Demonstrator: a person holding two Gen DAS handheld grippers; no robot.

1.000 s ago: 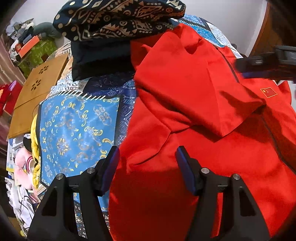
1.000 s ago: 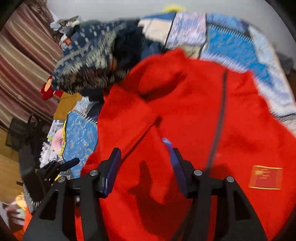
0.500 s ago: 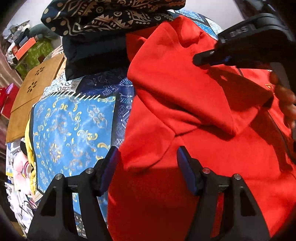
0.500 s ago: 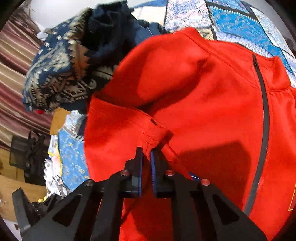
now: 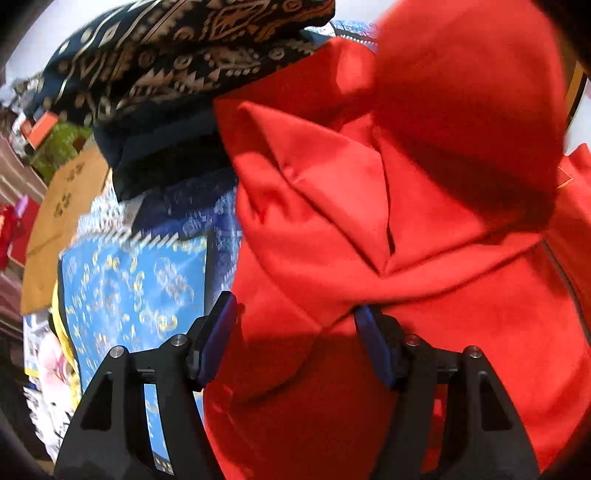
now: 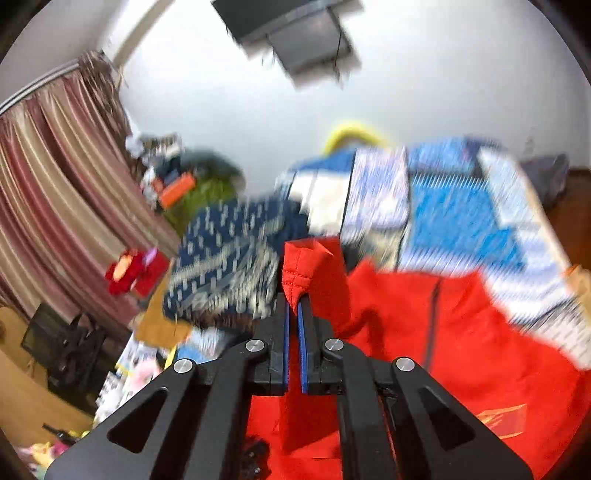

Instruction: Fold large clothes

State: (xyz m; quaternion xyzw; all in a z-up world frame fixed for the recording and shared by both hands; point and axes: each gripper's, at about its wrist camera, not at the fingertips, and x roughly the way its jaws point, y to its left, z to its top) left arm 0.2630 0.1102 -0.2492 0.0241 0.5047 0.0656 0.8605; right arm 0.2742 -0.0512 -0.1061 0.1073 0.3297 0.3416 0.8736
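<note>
A large red jacket (image 5: 369,229) with a dark zip lies on the blue patterned bedspread (image 5: 125,291). My right gripper (image 6: 293,312) is shut on the jacket's sleeve cuff (image 6: 306,269) and holds it raised above the bed, so the sleeve (image 5: 469,92) hangs lifted at the top right of the left wrist view. My left gripper (image 5: 295,332) stands open low over the jacket's left side, its fingers on either side of a fold of red cloth without pinching it. The jacket's body (image 6: 443,350) spreads below the right gripper.
A stack of dark navy patterned clothes (image 5: 192,55) sits at the far left of the bed. A brown wooden board (image 5: 62,206), a green box (image 6: 199,192), a red toy (image 6: 129,269) and striped curtains (image 6: 48,206) lie to the left. A dark screen (image 6: 295,33) hangs on the white wall.
My right gripper shut on the sleeve cuff, then rose sharply with it, lifting the sleeve off the jacket. My left gripper slid slightly further over the jacket and stayed open.
</note>
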